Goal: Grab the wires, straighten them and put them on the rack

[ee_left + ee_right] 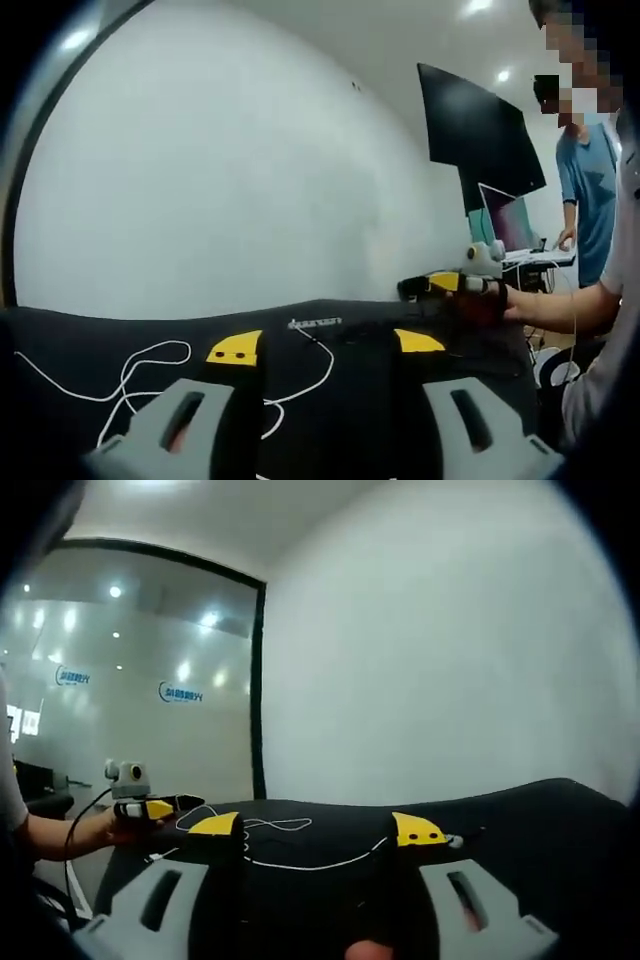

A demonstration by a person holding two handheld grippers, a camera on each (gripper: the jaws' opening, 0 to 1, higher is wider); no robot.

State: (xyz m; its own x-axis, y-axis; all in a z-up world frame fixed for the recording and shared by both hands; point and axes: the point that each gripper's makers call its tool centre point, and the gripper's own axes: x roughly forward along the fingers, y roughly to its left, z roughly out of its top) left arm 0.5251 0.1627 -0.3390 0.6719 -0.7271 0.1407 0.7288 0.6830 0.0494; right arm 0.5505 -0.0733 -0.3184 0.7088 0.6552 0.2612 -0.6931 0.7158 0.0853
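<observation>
A thin white wire [150, 352] lies in loose loops on the black table [60, 340], left of my left gripper [326, 345]. One strand of it [325, 365] curls between the open, yellow-tipped jaws, which hold nothing. In the right gripper view the white wire [300, 865] runs across the table under my right gripper [316, 828], which is also open with nothing in it. Each gripper appears in the other's view, held in a hand: the right gripper [450, 285] at the table's far right, the left gripper [150, 807] at the left edge.
A plain white wall [250, 180] stands behind the table. A black monitor [480, 130] and a desk with a person in a blue shirt [590, 190] are at the right. A glass partition [130, 710] with logos stands beyond the table's left end.
</observation>
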